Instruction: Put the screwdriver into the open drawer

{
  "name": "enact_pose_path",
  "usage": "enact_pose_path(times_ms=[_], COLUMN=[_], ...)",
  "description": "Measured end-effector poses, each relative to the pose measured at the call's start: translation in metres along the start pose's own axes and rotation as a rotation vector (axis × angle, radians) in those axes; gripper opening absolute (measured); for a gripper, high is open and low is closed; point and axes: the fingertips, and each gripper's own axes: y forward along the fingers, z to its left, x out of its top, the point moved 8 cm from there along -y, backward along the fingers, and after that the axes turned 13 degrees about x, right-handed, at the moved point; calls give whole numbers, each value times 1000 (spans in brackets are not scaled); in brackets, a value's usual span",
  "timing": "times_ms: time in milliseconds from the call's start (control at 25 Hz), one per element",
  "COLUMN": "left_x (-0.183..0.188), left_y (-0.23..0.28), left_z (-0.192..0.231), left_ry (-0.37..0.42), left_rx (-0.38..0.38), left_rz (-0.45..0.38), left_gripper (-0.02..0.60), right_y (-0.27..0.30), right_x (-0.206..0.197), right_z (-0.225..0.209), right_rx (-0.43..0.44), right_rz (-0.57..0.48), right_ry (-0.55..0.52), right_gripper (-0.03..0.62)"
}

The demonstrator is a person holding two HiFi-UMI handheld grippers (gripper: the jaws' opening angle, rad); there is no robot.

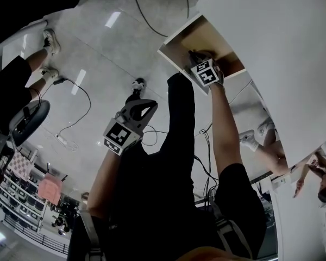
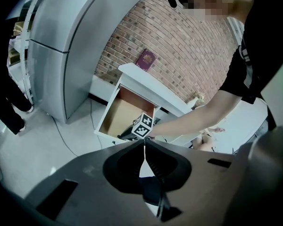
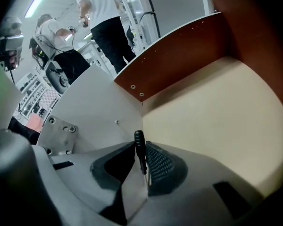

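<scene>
My right gripper (image 1: 198,58) reaches into the open drawer (image 1: 182,37) of the white cabinet. In the right gripper view its jaws (image 3: 142,155) are shut on the black screwdriver (image 3: 139,147), whose handle stands up between them over the drawer's beige floor (image 3: 217,112), close to the white front panel. My left gripper (image 1: 143,107) hangs back over the floor, away from the drawer. Its jaws (image 2: 144,144) are shut with nothing between them. From the left gripper view I see the drawer (image 2: 120,114) and the right gripper's marker cube (image 2: 143,125) at its front edge.
The white cabinet top (image 1: 277,48) runs along the right. Cables (image 1: 76,118) trail over the grey floor. An office chair (image 1: 27,121) and another person's legs (image 1: 22,75) are at the left. A brick wall (image 2: 188,46) stands behind the cabinet.
</scene>
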Motion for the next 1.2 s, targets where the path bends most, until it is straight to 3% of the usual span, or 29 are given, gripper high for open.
enact_pose_path(times_ms=[400,600,760,1000,1200], left_x=[13,30,51,77,91], left_y=[-17,-27,-41,-70,-87], left_z=[-1,4,-4,-20,-36], left_ry=[6,27,68,156,252], left_rx=[-14,-12,-38,-97,-158], left_rz=[-54,-105,-135,-143,-135], left_gripper=[20,20,20,20,20], right_y=[-42,-75,-113,-176,-226], right_x=[0,-4,-3,9,17], right_z=[20,46,76,118,145], right_rx=[-49,-39,-43,-122,-200], right_rz=[-63,-110,-147,-224,-369], right_ry=[50,153,182,189,226], right_gripper=[115,63,57,57,57])
